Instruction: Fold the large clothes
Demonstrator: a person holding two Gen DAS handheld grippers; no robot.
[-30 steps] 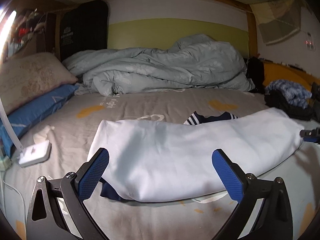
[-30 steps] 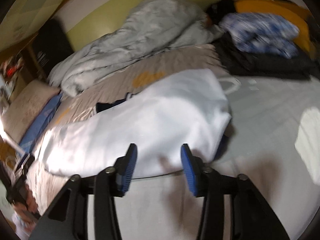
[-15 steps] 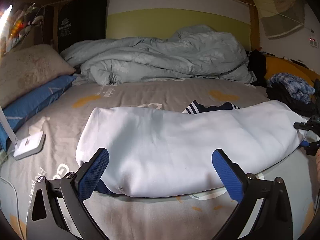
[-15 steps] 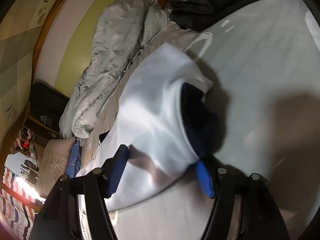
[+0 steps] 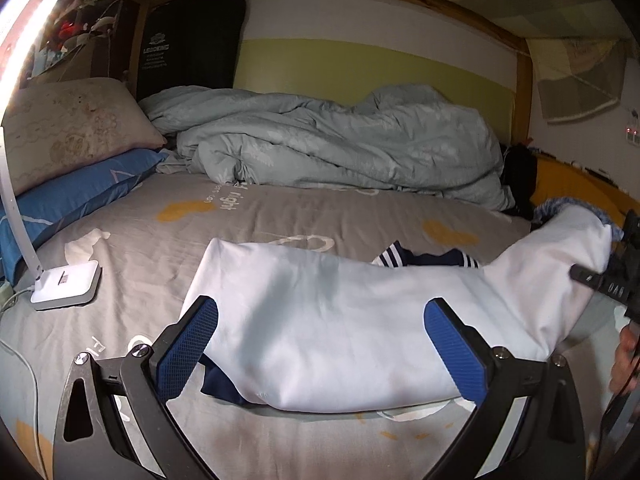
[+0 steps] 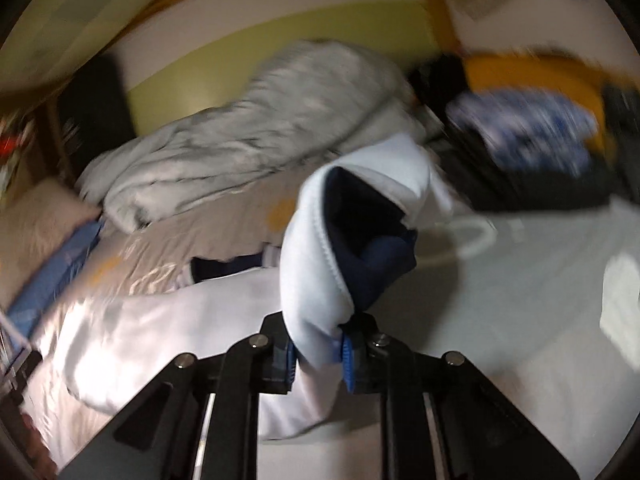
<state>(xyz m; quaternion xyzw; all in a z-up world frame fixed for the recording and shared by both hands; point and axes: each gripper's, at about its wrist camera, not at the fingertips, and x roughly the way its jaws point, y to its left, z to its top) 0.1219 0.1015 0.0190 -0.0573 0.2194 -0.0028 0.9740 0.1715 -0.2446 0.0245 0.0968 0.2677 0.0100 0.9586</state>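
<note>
Right gripper [image 6: 318, 364]: jaws had just been closing and stood narrow, clamped on the end of the white garment [image 5: 340, 328], cloth bunched between the blue pads [image 6: 347, 360]. That end was raised off the bed sheet [image 5: 280, 216], the navy lining [image 6: 360, 232] showing inside the fold.

Left gripper [image 5: 322, 344]: jaws wide apart, holding nothing; they straddled the near edge of the garment; contact with the cloth could not be told.

Garment lay in a long band across the grey sheet, well in front of the rumpled pale quilt [image 5: 340, 144]. A striped navy collar or cuff [image 5: 424, 258] peeked from behind it.

Right wrist view heavily blurred; the blue patterned clothes [image 6: 532, 132] beyond the garment were hard to make out. Part of a hand [image 5: 624, 356] was cut off at the frame edge.

Writing: "LEXOKING", roughly, on the black cushion [image 5: 192, 40] behind the quilt; smaller lines unreadable. Sheet print read about "night". A white lamp base [image 5: 68, 284] sat on the sheet left of the garment
</note>
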